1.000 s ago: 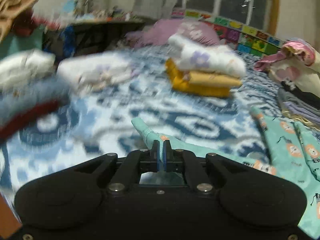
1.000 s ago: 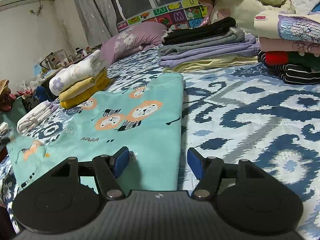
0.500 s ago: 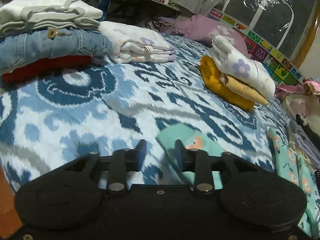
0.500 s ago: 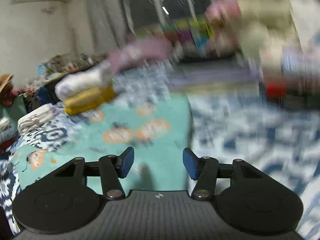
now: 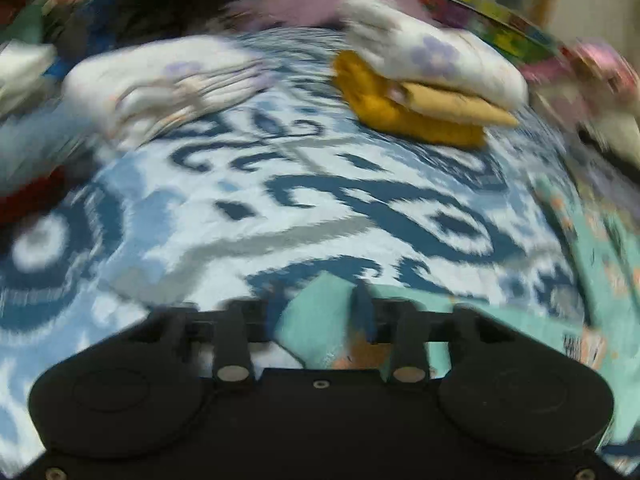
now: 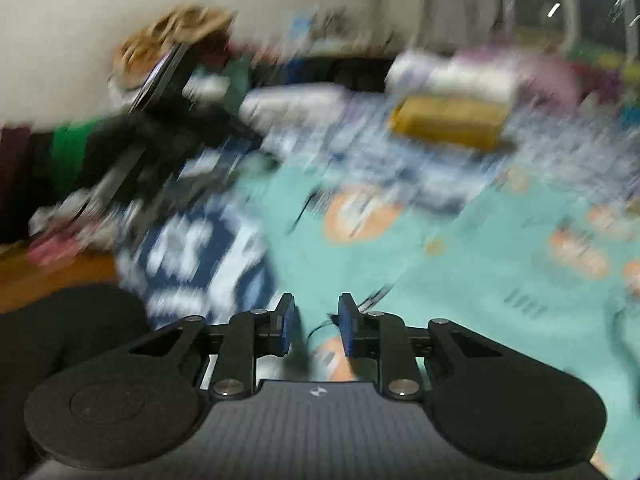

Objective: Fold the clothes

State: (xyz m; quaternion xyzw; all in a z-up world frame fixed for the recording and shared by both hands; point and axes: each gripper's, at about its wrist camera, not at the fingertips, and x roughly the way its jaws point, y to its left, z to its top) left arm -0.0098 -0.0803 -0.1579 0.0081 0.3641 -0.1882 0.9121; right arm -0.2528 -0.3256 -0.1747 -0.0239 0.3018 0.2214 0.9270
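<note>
Both views heavily motion-blurred. Left wrist view: left tool [image 5: 316, 316] low over the bed [image 5: 280, 208], blue-white patterned cover; jaws spread wide, a corner of the teal garment [image 5: 320, 320] lies between them, nothing pinched as far as the blur allows; left finger [image 5: 236, 332] is smeared, contact with the cloth cannot be judged. Far left, a blurred pile with something pale blue over red [image 5: 28, 184], cut off by the frame edge. Behind it a white folded stack [image 5: 160, 84], then a yellow-and-white stack [image 5: 424, 92] toward upper right; a pink shape [image 5: 600, 64] at far right is unreadable. More teal cloth runs along the right edge, print smeared. Right wrist view: at left a dark jumble [image 6: 160, 128] and a tan shape [image 6: 172, 36] against the wall, identity unclear; wooden floor [image 6: 48, 276] at lower left. Right tool [image 6: 314, 322] has jaws partly apart with blue pads [image 6: 287, 322], hovering at the edge of the teal garment [image 6: 480, 280] spread on the bed [image 6: 200, 256]; cloth sits under the gap, no grip visible. Orange print patches on the garment are too blurred to make out. The yellow stack [image 6: 448, 120] shows behind, smeared.
</note>
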